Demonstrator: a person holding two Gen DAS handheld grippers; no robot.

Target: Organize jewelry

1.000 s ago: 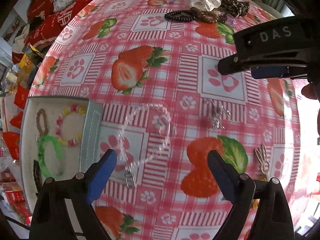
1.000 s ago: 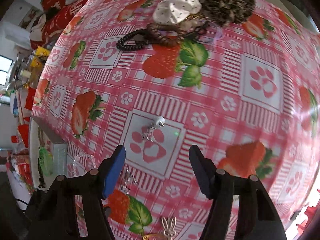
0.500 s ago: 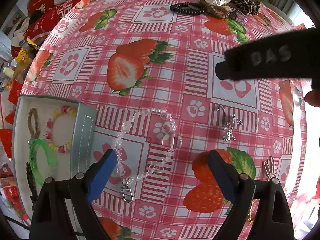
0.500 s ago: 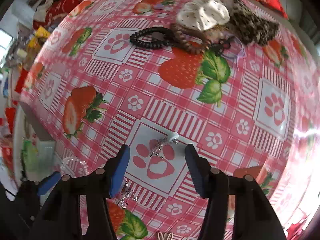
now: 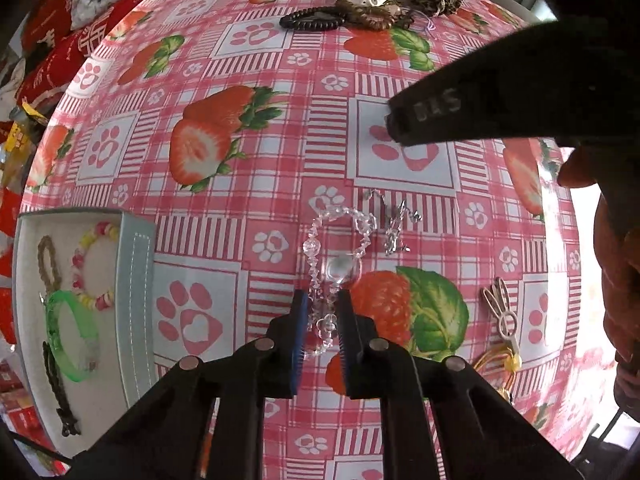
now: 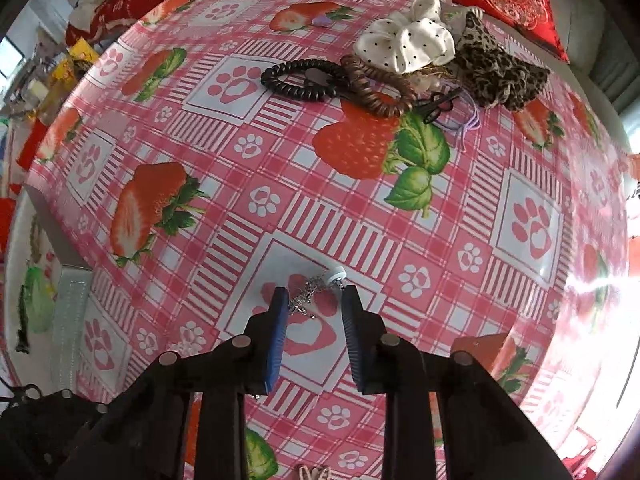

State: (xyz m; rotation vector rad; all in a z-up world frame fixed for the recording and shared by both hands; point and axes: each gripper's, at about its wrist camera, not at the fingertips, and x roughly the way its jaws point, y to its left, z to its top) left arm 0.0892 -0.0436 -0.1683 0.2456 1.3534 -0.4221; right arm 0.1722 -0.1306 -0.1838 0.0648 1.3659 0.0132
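Jaws of the left gripper (image 5: 322, 310) are clenched on the clear bead bracelet (image 5: 336, 248), just right of the gray box (image 5: 136, 272). Only the left view shows that box's bracelets and the bunny clip (image 5: 502, 312). Right gripper (image 6: 314, 304) jaws stand released around a silver earring (image 6: 316, 290); its view shows hair ties (image 6: 304, 80) far across the surface (image 6: 248, 160).

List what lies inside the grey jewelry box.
In the grey jewelry box: a green bangle, a pink-and-yellow bead bracelet, a brown loop and a dark braided cord. Its left edge is out of frame.
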